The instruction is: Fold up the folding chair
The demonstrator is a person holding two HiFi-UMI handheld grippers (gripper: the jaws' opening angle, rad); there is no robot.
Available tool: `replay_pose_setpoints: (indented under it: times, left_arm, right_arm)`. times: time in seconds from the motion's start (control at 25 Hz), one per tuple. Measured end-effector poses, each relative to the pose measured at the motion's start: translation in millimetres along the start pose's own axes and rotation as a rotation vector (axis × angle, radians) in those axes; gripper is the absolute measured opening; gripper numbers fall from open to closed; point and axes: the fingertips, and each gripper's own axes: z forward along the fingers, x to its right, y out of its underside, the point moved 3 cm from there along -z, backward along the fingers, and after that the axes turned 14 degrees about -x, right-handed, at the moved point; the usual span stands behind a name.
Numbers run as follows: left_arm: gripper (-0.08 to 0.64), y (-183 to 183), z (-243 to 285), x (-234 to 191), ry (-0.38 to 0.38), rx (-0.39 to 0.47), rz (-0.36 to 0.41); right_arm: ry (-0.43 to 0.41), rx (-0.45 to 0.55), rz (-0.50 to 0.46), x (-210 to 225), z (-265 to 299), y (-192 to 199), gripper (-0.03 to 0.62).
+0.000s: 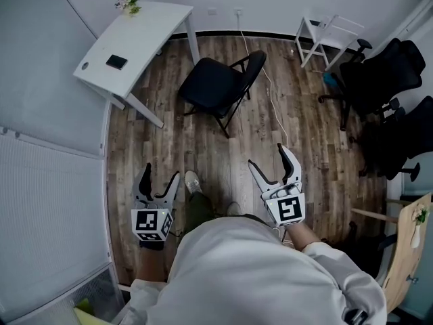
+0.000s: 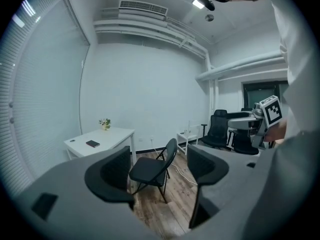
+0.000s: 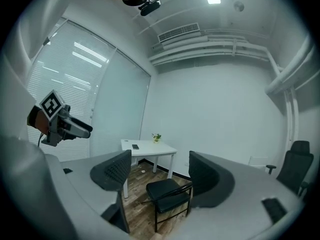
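The wooden floor point(image 1: 203, 141) carries the black folding chair point(image 1: 216, 87), which stands unfolded with its seat down. The white tabletop point(image 1: 139, 42) is just left of the chair, and the black office chairs point(image 1: 379, 73) are well to its right. Nearer the person than the chair, and well apart from it, the left gripper point(image 1: 161, 171) and right gripper point(image 1: 267, 154) both have their jaws spread wide with nothing between them. A white cable point(image 1: 274, 100) runs along the floor just right of the chair.
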Motion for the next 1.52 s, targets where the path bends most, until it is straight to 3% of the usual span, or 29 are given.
replay_pose_setpoints:
  times: [0.36, 0.68, 1.04, 1.52]
  left_arm:
    - [0.360, -34, 79, -95, 0.122, 0.005, 0.022]
    - [0.360, -52, 142, -176, 0.227, -0.043, 0.044]
    - [0.361, -71, 231, -175, 0.339, -0.121, 0.087]
    - [0.362, -95, 391, -190, 0.353, -0.332, 0.073]
  right_arm:
    - [0.111, -0.058, 0.007, -9, 87, -35, 0.368]
    - [0.235, -0.078, 0.040, -15, 145, -71, 0.368]
    - [0.361, -0.120, 0.109, 38, 171, -57, 0.368]
    - [0.409, -0.149, 0.210, 166, 276, -34, 0.365]
